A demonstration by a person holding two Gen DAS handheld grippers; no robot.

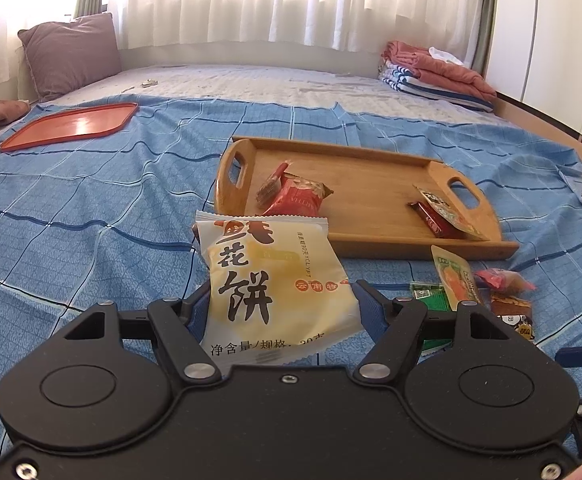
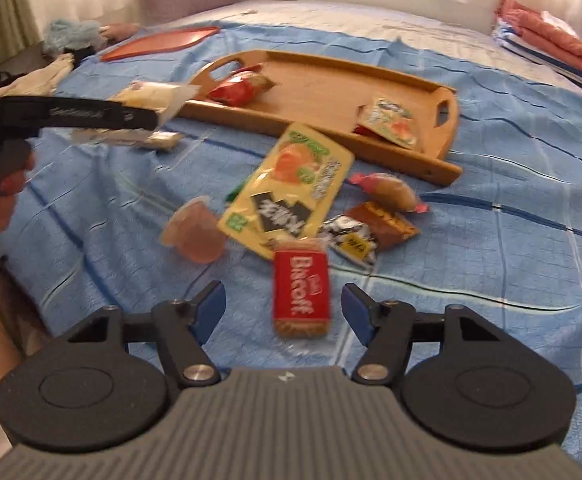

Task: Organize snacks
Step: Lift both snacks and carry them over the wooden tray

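Note:
My left gripper (image 1: 283,300) is shut on a cream-yellow cake packet (image 1: 267,276) with black characters, held upright between the blue pads. Beyond it a wooden tray (image 1: 371,242) holds a red packet (image 1: 297,198) and a brown-and-yellow packet (image 1: 447,212). My right gripper (image 2: 283,294) stands open over the blue sheet. A red Biscoff packet (image 2: 301,294), blurred, sits between its fingers and touches neither pad. The right wrist view also shows the left gripper (image 2: 159,114) at the left, with the cream packet (image 2: 151,96) in it.
Loose snacks lie before the wooden tray (image 2: 331,80): a yellow pouch (image 2: 291,184), a jelly cup (image 2: 195,232), a brown wrapped sweet (image 2: 391,192), a dark packet (image 2: 371,232). An orange tray (image 1: 71,126), a pillow (image 1: 71,56) and folded blankets (image 1: 439,72) lie farther back.

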